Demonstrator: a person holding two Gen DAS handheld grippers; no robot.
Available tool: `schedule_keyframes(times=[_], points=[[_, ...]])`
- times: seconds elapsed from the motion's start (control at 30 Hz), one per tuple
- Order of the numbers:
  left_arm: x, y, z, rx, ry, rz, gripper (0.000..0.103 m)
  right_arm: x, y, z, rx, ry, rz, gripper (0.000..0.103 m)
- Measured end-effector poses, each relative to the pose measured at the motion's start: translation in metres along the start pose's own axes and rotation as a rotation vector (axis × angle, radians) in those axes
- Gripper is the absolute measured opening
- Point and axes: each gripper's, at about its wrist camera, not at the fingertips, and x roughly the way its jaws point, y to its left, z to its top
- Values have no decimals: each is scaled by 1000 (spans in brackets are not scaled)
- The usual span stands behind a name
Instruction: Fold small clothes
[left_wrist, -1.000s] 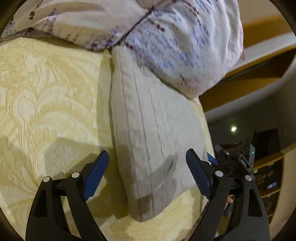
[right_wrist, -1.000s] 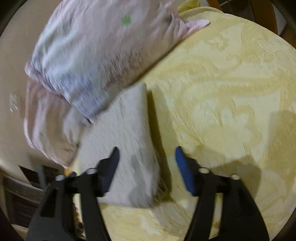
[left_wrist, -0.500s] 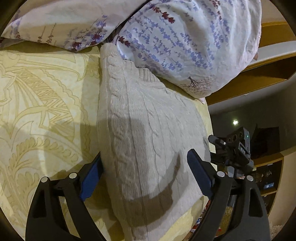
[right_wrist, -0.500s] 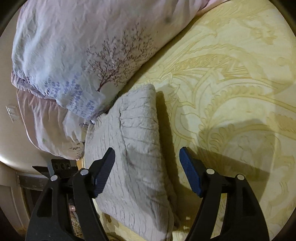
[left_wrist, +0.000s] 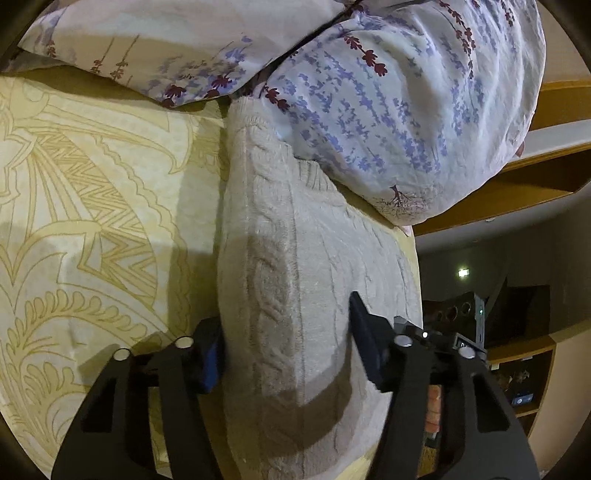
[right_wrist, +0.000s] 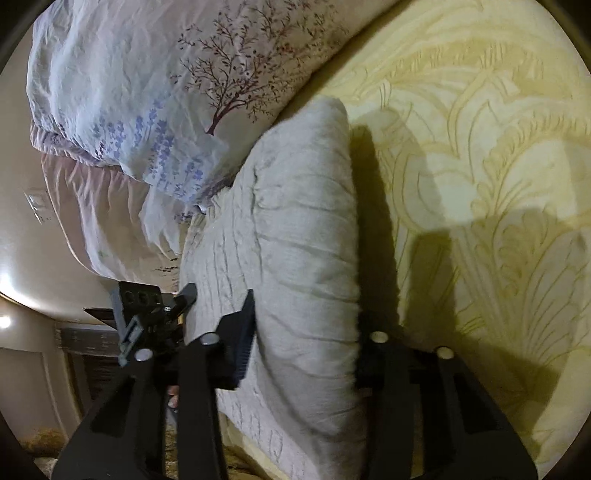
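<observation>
- So, nearest the left wrist camera, the left claw (left_wrist: 286, 349) has its jaws closing around the near end of a folded cream cable-knit sweater (left_wrist: 295, 266). One blue pad (left_wrist: 211, 360) is tucked against the sweater's left folded edge, the other pad presses into the knit from the right, so the fold is pinched between them.
- Same deal in the right wrist view: the right claw (right_wrist: 303, 339) is closing on the sweater (right_wrist: 295, 236), one dark pad (right_wrist: 242, 341) digging into the fabric on the left, the other finger mostly hidden behind the bunched-up right edge. Knit bulges up between the two fingers.
- Each claw shows up off to the side in the other's camera, so they're gripping the same end, near each other.
- Sweater itself lies lengthwise on a bed with a yellow patterned bedspread (left_wrist: 92, 221), running away from both cameras close along the bed's edge.
- At the far end the sweater butts up against a floral pillow (left_wrist: 388, 110) with purple sprigs and a little tree print, which overlaps its top corner.
- Past that, wooden shelving (left_wrist: 535, 184) and a dim room off the side of the bed.
</observation>
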Motion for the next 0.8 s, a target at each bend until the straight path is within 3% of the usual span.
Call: schedule_keyframes(times=[0.13,0.47,0.7,0.8], points=[[-7,-1,2,-1,1,-32,43,-3,5,-5,24,-25,51,30],[-67,13,-4,-9,-25,-80,41,15,60,-21,-60,-15,118,28],[-129,48,-6,10,-66,3,41,67,103,-32,-211,31,57,28],[-139,64,-5,0,-78,39,41,87,117,-36,-261,33,23,27]])
